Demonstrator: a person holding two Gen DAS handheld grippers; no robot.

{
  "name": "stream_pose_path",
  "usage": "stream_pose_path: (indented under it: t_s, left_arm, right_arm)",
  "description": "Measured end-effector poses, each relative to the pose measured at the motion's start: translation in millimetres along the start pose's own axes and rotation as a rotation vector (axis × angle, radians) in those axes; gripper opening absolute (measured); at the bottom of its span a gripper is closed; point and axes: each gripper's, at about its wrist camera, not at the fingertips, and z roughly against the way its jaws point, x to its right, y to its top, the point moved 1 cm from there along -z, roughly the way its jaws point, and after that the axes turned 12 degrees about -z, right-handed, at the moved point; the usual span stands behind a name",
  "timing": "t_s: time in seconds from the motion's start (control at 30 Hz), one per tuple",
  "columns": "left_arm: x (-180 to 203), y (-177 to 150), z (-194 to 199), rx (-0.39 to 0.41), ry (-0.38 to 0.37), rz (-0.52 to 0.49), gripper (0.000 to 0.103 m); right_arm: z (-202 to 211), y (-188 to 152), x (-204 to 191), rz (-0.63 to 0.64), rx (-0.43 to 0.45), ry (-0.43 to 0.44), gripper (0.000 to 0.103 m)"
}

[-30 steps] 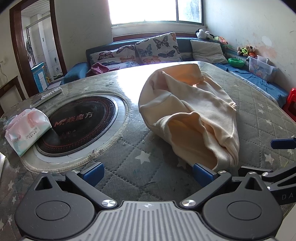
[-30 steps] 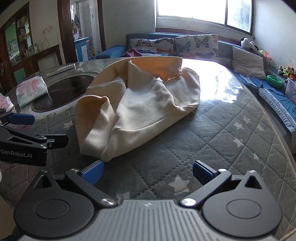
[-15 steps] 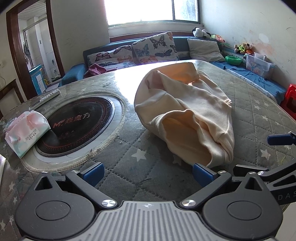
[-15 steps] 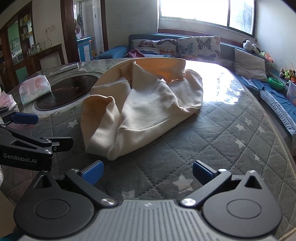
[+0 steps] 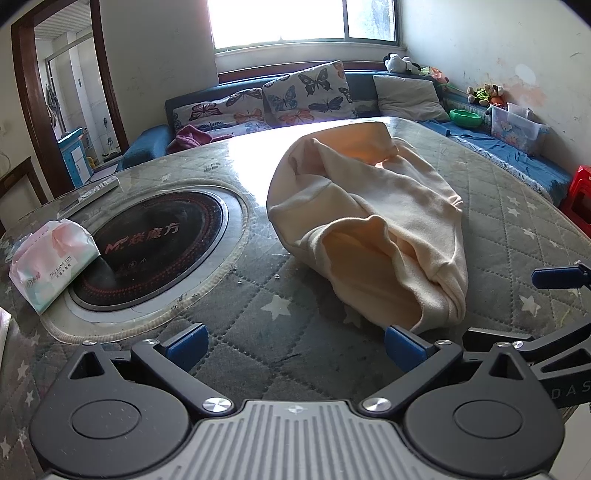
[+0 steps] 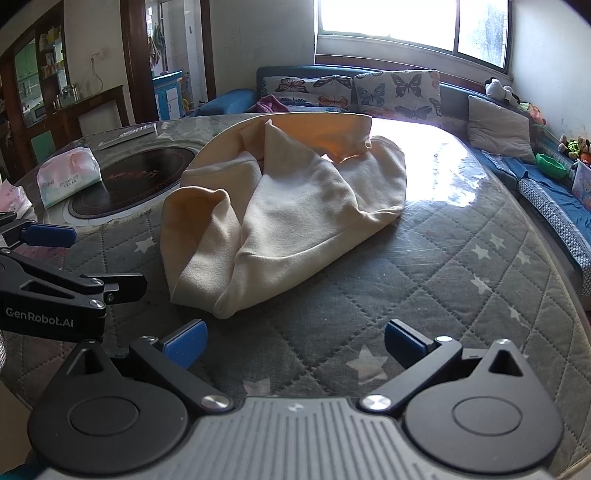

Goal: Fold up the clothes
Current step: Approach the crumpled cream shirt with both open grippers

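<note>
**Q:** Nearest the cameras, how do the two tools stand?

**A:** The left gripper (image 5: 293,341) and the right gripper (image 6: 293,338) both hover low over the quilted star-print table cover (image 6: 461,280), side by side. Each has its jaws spread wide with nothing between the blue pads. The left gripper's right-hand pad lies just beside the near hem of the garment; contact cannot be told. The right gripper is clear of it.

**Q:** Where is the task's thing, and why does it lie so?

**A:** The cream sweatshirt (image 5: 373,221) lies crumpled in a loose heap at mid-table, one sleeve or hem opening gaping toward the grippers. Judged from its bunched layers, no fold is yet made; it likely needs spreading flat first, and both grippers face its near edge, apparently for that purpose.

**Q:** And beyond it?

**A:** To the left, an inset induction hob (image 5: 147,240) with a tissue pack (image 5: 51,258) resting on its rim, well apart from the sweatshirt. Farther off stand a sofa with butterfly cushions (image 6: 397,92) and a bright window (image 5: 303,18).
</note>
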Motion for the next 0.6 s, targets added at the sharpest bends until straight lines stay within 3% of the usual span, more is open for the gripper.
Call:
stream_pose_path:
  t_s: [0.6]
  left_arm:
    - [0.5, 0.4, -4.6, -0.014, -0.002, 0.0, 0.103]
  right_arm:
    - [-2.7, 0.4, 0.3, -0.001, -0.007, 0.001, 0.103]
